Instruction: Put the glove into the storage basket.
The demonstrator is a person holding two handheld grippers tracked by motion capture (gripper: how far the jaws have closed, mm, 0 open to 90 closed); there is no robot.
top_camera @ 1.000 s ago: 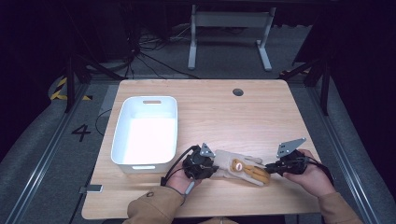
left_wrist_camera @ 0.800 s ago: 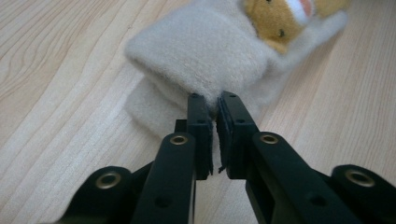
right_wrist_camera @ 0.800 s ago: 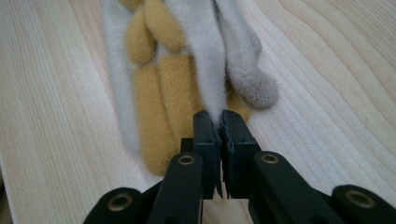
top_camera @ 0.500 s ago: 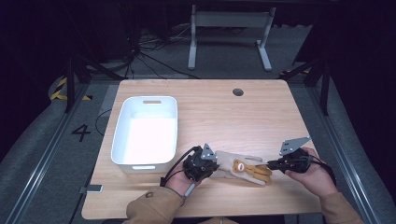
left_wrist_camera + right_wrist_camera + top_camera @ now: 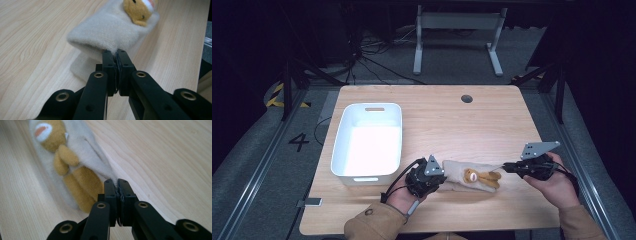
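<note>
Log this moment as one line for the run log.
left gripper: shut on sock cuff | right gripper: shut on sock's other end | sock: flat on table | bin: empty

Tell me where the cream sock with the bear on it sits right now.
In the high view the cream sock lies near the table's front edge, right of the white bin, stretched between the left gripper and the right gripper, each clamped on one end.
</note>
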